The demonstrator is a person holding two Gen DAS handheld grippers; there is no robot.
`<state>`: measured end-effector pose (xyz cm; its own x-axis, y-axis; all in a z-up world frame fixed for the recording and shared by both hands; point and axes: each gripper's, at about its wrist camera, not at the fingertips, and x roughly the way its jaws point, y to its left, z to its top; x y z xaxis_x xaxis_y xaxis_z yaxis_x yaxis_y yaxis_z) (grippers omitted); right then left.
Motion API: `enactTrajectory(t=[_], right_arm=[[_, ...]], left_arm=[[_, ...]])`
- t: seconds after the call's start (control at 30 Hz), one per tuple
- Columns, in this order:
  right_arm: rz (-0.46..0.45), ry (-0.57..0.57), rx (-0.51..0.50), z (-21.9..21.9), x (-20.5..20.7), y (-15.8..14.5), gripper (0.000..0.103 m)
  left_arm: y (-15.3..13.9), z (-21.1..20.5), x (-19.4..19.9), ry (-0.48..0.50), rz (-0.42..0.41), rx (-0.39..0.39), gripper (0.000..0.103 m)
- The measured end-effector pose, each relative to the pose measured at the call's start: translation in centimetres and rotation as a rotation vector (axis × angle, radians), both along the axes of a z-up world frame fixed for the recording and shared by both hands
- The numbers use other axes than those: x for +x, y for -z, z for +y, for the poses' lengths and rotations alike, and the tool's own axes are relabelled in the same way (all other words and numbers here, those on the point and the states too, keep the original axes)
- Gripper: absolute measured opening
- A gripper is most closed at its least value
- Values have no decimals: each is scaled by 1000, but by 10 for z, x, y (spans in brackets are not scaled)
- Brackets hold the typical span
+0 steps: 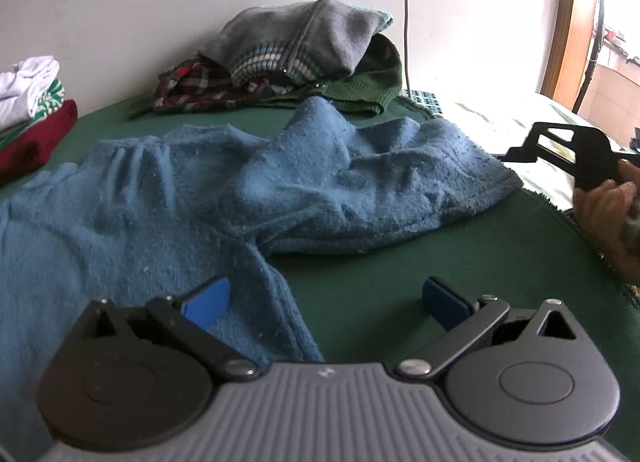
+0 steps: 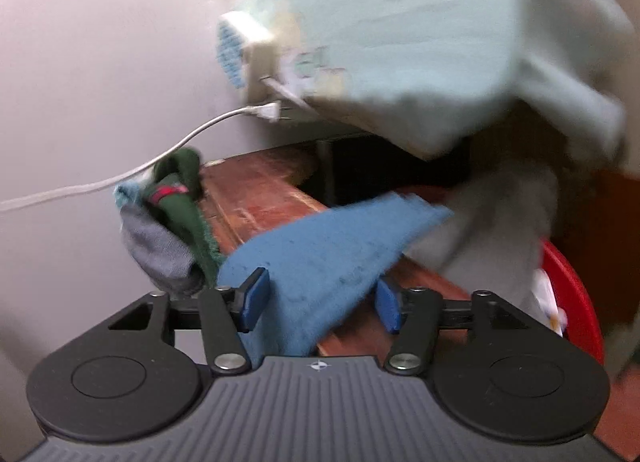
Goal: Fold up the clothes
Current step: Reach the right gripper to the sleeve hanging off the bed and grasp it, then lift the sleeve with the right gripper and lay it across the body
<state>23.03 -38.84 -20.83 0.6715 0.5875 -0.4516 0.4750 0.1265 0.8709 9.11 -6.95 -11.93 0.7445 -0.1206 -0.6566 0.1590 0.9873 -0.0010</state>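
Left wrist view: the left claw (image 1: 326,302) stands wide with nothing pressed between its blue pads (image 1: 208,304), above a green blanket (image 1: 380,282) that covers the bed. A blue sweater (image 1: 180,198) lies rumpled on the blanket, ahead of the claw and to its left, with its near edge under the left pad. Beyond it, against a pale wall (image 1: 120,2), sits a heap of unfolded clothes: a grey sweater (image 1: 304,38) on top of a plaid shirt (image 1: 200,86) and a dark green cardigan (image 1: 372,90). Far to the left of the claw is a stack of folded clothes (image 1: 28,106), white over green-and-white over dark red. A white cable (image 1: 408,14) hangs down the wall. To the right, bright daylight enters by a wooden door frame (image 1: 564,22), and a hand (image 1: 612,214) holds the right claw (image 1: 560,150) at the picture's edge.

Right wrist view (blurred): the right claw (image 2: 320,298) stands partly apart with a flap of blue cloth (image 2: 328,258) between its pads; whether they press on it cannot be told. Ahead lie a red-brown floor (image 2: 256,190), a white plug (image 2: 268,110) near the wall, and a red tub (image 2: 576,302) to the right.
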Motion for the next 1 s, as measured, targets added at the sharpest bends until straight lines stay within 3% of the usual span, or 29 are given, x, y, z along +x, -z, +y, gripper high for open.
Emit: enactTrajectory(t=[0.07,0.13,0.23,0.33,0.5,0.63,0.8,1.0], right_arm=[[-31,9,-55,2,2,-5,34],[-62,1,-138,2,1,-15,19],[-121,22,-256,-3,-8,-34,9],[-238,-1,-421,-3,-16,-68,8],[-534,-145,-714,32,-28,-142,7],[-754,-311,-889,89,-38,-180,7],[-935,-487,-958,172,-58,-191,7],[-1032,-709,-991,279,-95,-165,7]], left_arm=[[0,0,0,0,-1,0,102],[0,0,-1,-1,-1,-1,102],[0,0,-1,0,-3,-1,102],[0,0,-1,-1,-4,-2,102],[-3,2,2,17,15,-5,102],[-19,42,-15,-38,15,-178,101],[-35,122,-66,-216,-12,-310,101],[-39,212,-137,-433,1,-422,101]])
